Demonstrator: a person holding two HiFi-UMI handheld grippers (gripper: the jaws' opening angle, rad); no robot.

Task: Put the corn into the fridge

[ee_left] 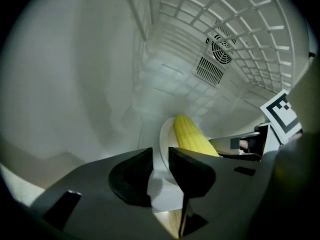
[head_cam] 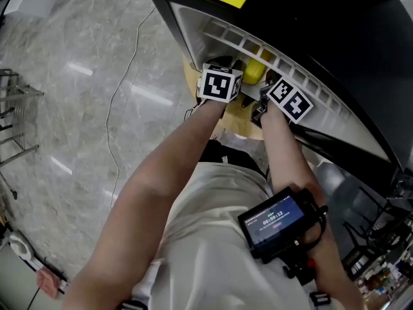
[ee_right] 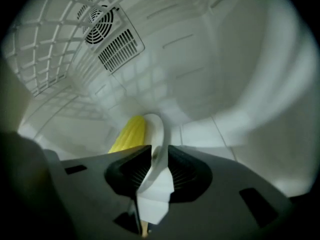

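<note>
Corn [head_cam: 253,71] lies yellow and lengthwise on a white plate [ee_left: 165,140], inside the white compartment of the fridge [head_cam: 193,24]; in the head view only its yellow end shows, between the two marker cubes at the fridge opening. The left hand-held gripper [ee_left: 160,158] has its dark jaws drawn close on the near rim of the plate, the white edge filling the narrow gap between them; the corn [ee_left: 192,136] sits just beyond its right jaw. The right hand-held gripper [ee_right: 159,156] is clamped on the opposite rim, where the plate [ee_right: 158,134] rises curved between the ribbed pads; the corn [ee_right: 129,134] lies to the left of that rim. In the left gripper view the right hand-held gripper [ee_left: 282,116] shows at the far right with its square marker.

A round fan vent [ee_right: 107,34] sits in the back wall of the fridge, and a white wire shelf [ee_left: 240,34] runs overhead; both gripper views show them. From the head view, the left hand-held gripper [head_cam: 221,82] and the right hand-held gripper [head_cam: 288,99] reach side by side into the opening; a small screen [head_cam: 277,221] is strapped to the right forearm; a thin cable [head_cam: 122,89] trails across the grey marble floor [head_cam: 64,121].
</note>
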